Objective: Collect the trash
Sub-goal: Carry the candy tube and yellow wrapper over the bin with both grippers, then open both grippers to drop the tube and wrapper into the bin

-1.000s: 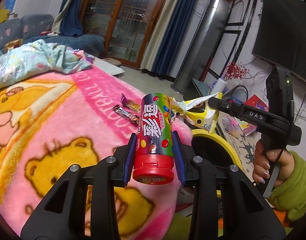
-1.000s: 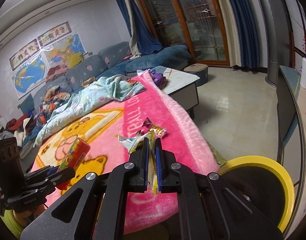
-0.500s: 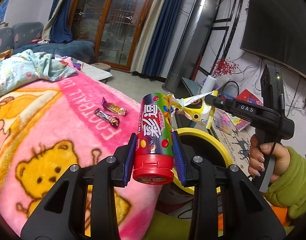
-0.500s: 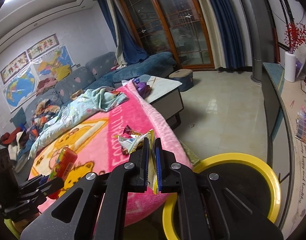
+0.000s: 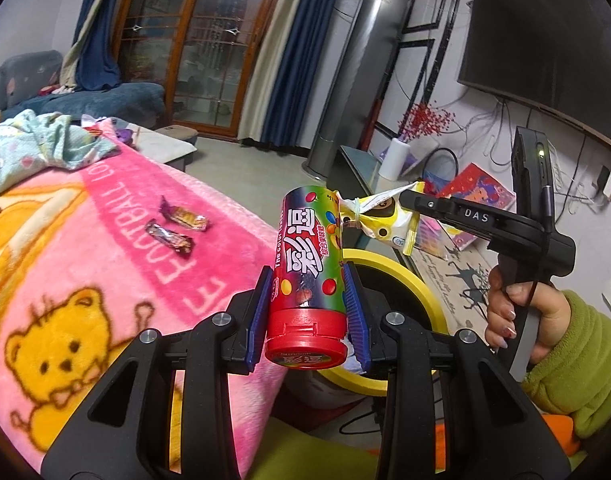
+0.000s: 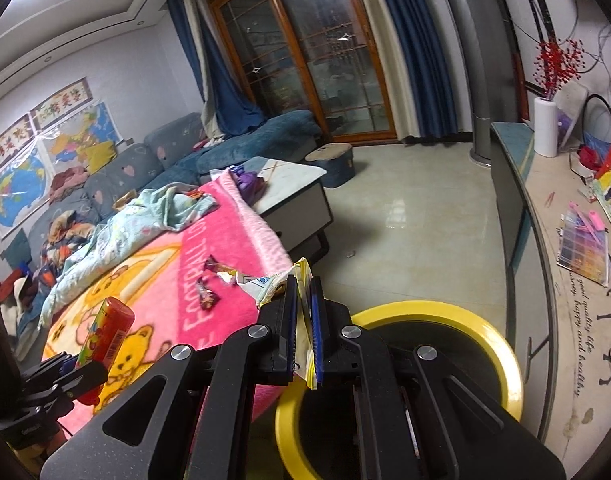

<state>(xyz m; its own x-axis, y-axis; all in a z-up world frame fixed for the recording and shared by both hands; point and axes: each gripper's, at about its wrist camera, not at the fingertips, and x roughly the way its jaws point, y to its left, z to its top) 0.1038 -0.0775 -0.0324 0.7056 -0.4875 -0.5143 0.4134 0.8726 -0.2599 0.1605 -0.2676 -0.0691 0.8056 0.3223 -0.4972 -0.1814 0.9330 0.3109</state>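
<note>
both claws loaded, bin just ahead and below
the left claw [image 5: 308, 312] clamps a glossy candy tube [image 5: 308, 276] upright, red cap nearest the camera, long axis along the fingers; the right claw [image 6: 302, 320] is pinched shut on a thin crinkly yellow wrapper [image 6: 303, 300]. the yellow-rimmed bin [image 6: 485, 332] lies below and right of the pink fleece blanket [image 5: 85, 260], nearer the right claw. two foil candy wrappers [image 5: 177, 226] remain on the blanket.
</note>
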